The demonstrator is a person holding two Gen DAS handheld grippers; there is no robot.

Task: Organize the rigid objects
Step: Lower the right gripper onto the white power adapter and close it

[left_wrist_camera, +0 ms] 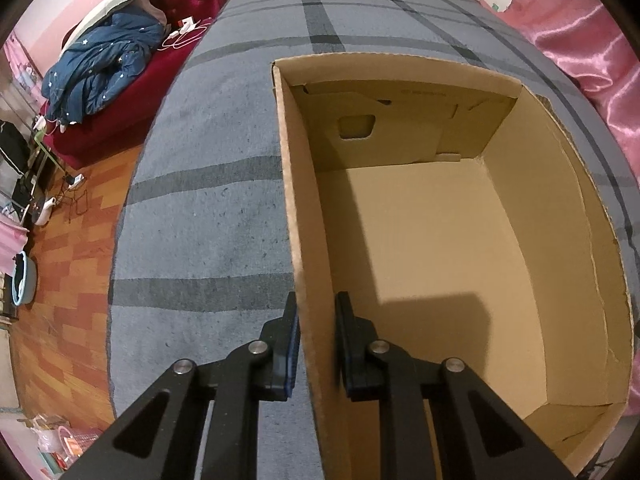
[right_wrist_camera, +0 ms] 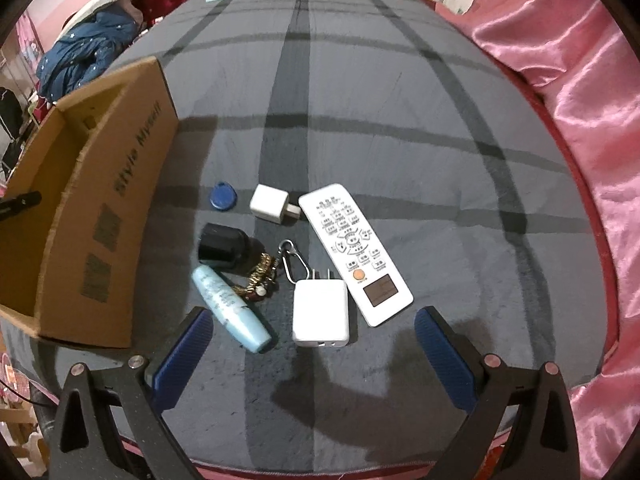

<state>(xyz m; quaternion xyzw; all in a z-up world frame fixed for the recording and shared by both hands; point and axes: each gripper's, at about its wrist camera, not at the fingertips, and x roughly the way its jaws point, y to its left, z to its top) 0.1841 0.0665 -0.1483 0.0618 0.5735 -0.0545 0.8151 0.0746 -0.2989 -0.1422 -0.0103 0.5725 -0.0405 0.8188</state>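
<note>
Clamping the cardboard box (left_wrist_camera: 420, 216) by its near-left wall, the left hand-held gripper (left_wrist_camera: 316, 344) steadies it, still empty, while the right hand-held gripper (right_wrist_camera: 314, 344) hovers wide open, holding nothing, over the white charger (right_wrist_camera: 320, 312) and remote (right_wrist_camera: 352, 248) on the bed (right_wrist_camera: 400, 100) right of the box.

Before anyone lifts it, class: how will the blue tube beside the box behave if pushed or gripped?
The blue tube lies on its side and looks round, so it would probably roll if nudged. Its surface looks glossy, so the pads may slip. It looks stiff and small, probably light, though its contents cannot be seen.
</note>
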